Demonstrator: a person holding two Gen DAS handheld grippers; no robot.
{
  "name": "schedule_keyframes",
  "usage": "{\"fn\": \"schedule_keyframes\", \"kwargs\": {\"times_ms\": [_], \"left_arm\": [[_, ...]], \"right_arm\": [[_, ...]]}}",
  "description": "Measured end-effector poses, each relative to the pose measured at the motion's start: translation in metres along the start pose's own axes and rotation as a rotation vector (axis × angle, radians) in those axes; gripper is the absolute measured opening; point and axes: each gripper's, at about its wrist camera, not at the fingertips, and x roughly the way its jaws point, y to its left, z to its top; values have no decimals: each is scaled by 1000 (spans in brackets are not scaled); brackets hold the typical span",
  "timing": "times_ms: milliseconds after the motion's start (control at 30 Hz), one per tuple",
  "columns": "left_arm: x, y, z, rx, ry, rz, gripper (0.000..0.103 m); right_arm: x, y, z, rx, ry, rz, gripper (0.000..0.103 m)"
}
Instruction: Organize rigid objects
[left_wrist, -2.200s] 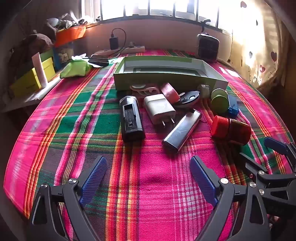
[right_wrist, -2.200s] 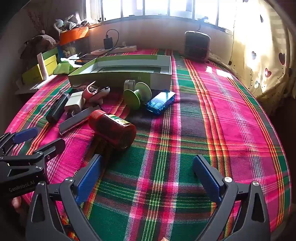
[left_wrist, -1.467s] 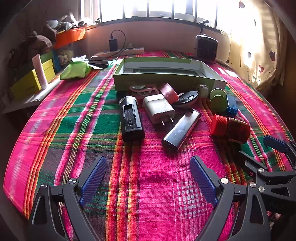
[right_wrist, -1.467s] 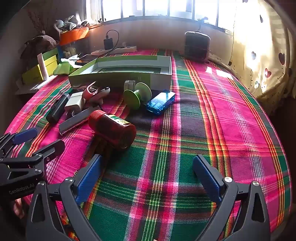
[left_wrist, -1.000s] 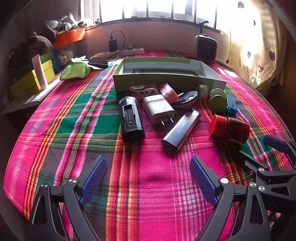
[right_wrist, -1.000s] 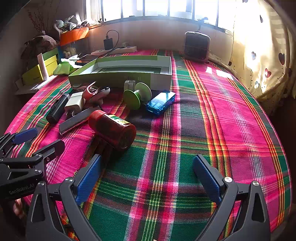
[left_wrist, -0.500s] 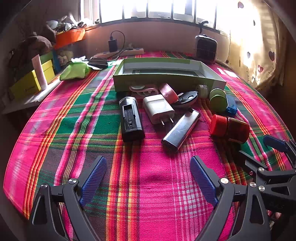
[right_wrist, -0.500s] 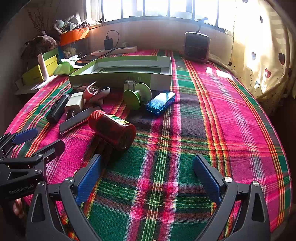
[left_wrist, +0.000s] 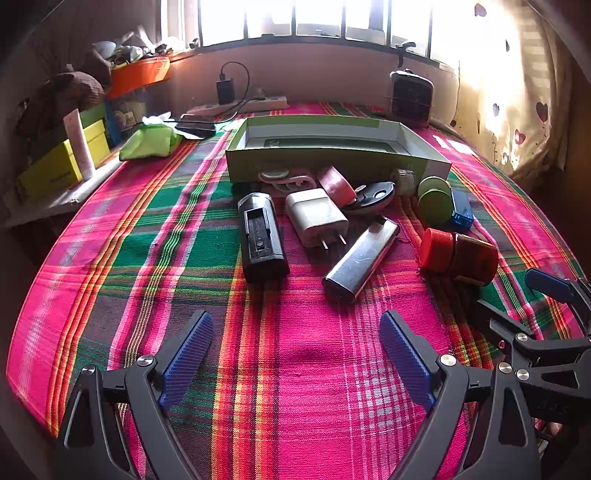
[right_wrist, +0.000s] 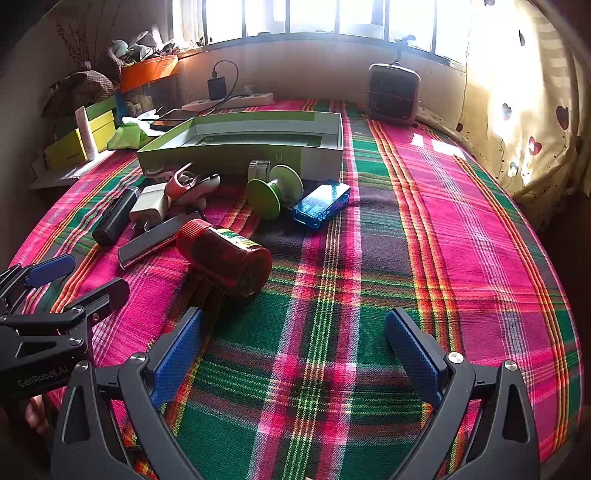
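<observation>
Both the left gripper (left_wrist: 295, 354) and the right gripper (right_wrist: 291, 347) hover wide and empty over the plaid tabletop (right_wrist: 424, 229), and the red-capped jar (right_wrist: 225, 256), lying on its side near the green box (right_wrist: 240, 147), may roll if nudged.

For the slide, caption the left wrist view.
Open left gripper hovers over plaid cloth before a black battery case, white charger, silver lighter and green box.

Plaid-covered bed (left_wrist: 295, 369) carries a green box (left_wrist: 332, 162) and small clutter.
</observation>
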Motion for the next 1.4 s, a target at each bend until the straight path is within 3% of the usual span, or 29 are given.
{"fn": "schedule_keyframes", "kwargs": {"times_ms": [533, 733, 900, 1233, 1400], "left_arm": [[1, 2, 3, 5, 12, -9, 92], [-2, 8, 9, 11, 33, -40, 84], [-2, 27, 17, -61, 55, -116, 79], [17, 52, 41, -161, 102, -119, 75], [27, 52, 51, -120, 115, -86, 71]], "right_arm": [[0, 0, 4, -12, 7, 14, 97], [2, -4, 9, -36, 29, 63, 97], [4, -7, 15, -58, 30, 105, 97], [19, 10, 36, -199, 46, 162, 85], [29, 9, 42, -204, 74, 202, 78]]}}
